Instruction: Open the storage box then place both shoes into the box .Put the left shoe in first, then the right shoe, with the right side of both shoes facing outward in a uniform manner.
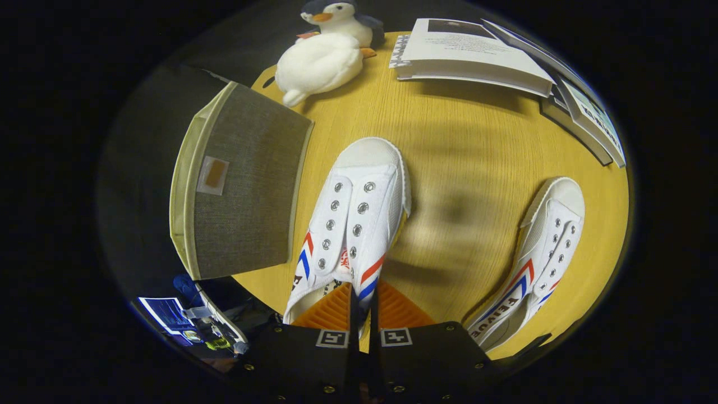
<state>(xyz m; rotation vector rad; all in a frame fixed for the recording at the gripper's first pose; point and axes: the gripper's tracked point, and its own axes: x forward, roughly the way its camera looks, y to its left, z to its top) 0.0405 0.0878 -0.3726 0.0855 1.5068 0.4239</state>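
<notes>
The gripper (pixel 363 306) is pinching the side collar of a white shoe (pixel 359 219), whose long axis is pointing straight away. The storage box (pixel 247 185) is lying just left; the second shoe (pixel 538 252) is resting right.

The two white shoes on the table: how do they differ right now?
The nearer shoe is pinched at its collar by the claw, its fingers closed on the fabric; the far shoe lies free on the wooden table, off to the side. The nearer shoe sits beside the grey storage box; the far shoe is well away from it. Both are white, laceless, with red and blue stripes.
</notes>
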